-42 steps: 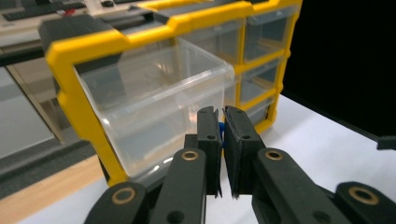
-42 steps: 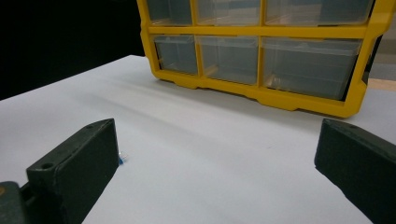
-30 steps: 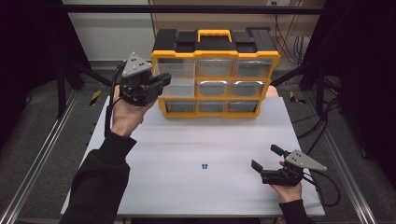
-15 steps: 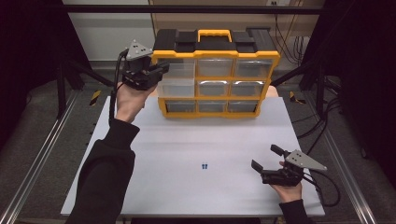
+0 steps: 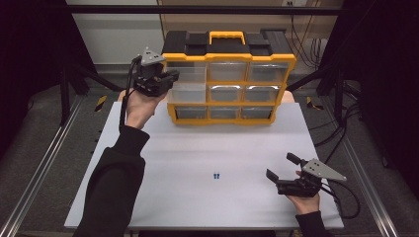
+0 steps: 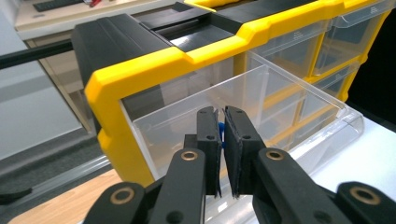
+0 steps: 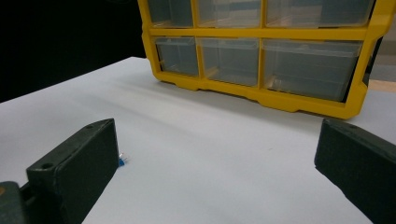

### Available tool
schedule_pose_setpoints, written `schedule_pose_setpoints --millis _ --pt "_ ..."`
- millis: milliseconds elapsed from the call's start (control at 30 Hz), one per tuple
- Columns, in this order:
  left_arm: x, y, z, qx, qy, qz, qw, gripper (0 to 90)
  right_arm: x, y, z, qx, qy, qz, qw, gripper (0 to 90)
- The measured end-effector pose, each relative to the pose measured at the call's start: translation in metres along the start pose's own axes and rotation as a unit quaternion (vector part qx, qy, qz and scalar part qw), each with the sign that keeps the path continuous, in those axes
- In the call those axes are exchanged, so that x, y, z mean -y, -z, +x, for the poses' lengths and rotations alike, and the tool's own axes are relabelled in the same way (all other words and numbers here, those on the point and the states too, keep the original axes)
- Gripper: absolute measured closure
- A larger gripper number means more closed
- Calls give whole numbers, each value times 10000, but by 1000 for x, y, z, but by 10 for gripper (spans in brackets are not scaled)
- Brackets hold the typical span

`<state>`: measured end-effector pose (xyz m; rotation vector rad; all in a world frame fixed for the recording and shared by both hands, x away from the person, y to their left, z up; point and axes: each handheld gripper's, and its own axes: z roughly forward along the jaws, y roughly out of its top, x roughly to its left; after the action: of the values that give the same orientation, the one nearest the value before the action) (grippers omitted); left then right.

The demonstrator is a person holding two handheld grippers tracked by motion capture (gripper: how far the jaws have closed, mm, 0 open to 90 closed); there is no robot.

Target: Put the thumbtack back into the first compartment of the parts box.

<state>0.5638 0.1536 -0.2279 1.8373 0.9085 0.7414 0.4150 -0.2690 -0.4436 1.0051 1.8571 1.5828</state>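
White table (image 5: 197, 148) on grey floor (image 5: 44, 143), dark surroundings, pale wall (image 5: 113, 39) behind.

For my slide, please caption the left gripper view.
Closed left gripper pinches a small blue part above the pulled-out clear drawer.

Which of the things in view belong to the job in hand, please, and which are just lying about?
In the job:
left tool, shut on a small blue part
pulled-out clear drawer
yellow organizer
blue parts on the table

Lying about:
right tool, open, resting idle
yellow-and-black marker on the floor
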Motion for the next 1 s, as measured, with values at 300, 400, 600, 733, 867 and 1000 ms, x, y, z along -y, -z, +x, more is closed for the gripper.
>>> schedule_pose_setpoints --millis 300,400,600,733,867,1000 --pt "-2 -4 0 -102 100 89 9999 722 0 1 -2 -42 64 -20 10000 5" --pt "-4 6 0 -7 296 -217 9993 588 0 1 -2 -21 100 -43 9999 5" --pt "-3 29 -4 218 262 -694 9970 311 -1 1 1 19 -160 -31 9999 5" --pt "7 43 -10 402 168 -771 9961 192 -1 1 1 9 -136 -12 9999 5" --pt "24 54 -19 604 192 -810 9947 115 -1 1 2 52 -199 25 9998 5" --pt "47 64 -26 720 184 -918 9930 67 -1 1 1 22 -143 -1 9999 5"
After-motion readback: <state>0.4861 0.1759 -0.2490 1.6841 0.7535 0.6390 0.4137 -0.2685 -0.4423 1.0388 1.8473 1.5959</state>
